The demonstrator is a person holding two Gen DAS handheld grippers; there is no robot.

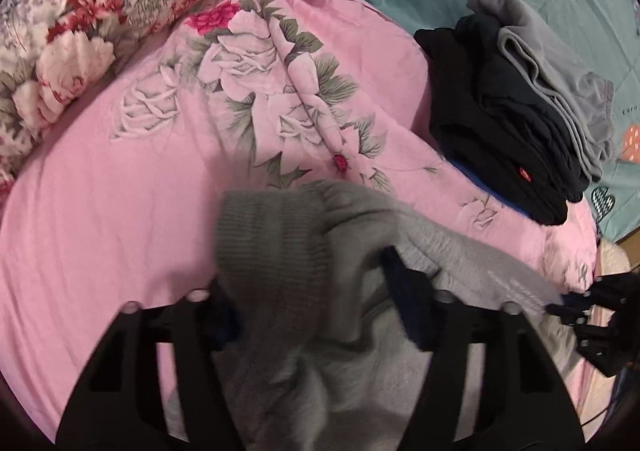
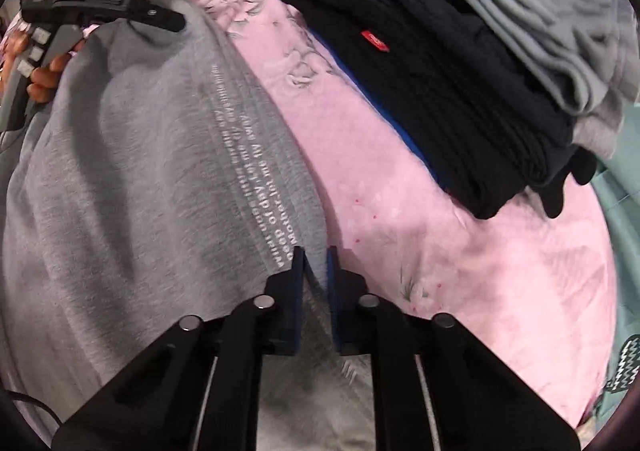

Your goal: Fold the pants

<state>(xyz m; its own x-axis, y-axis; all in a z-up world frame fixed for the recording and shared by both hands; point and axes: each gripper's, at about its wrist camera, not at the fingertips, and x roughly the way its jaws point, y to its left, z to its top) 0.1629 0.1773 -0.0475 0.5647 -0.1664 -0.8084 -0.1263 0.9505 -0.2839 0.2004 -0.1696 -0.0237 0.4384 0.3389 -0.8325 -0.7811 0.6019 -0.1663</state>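
On a bed with a pink floral bedspread (image 1: 120, 211), grey sweatpants (image 2: 140, 171) lie bunched at the near edge. The left tongs (image 1: 312, 271) straddle the ribbed cuff (image 1: 272, 227), partly apart, pads not clearly pressing. The right tongs (image 2: 316, 271) are clamped on the printed edge. A stack of folded clothes (image 1: 520, 111) sits at two o'clock. This looks like gripping before a fold; next, likely lift both ends together.
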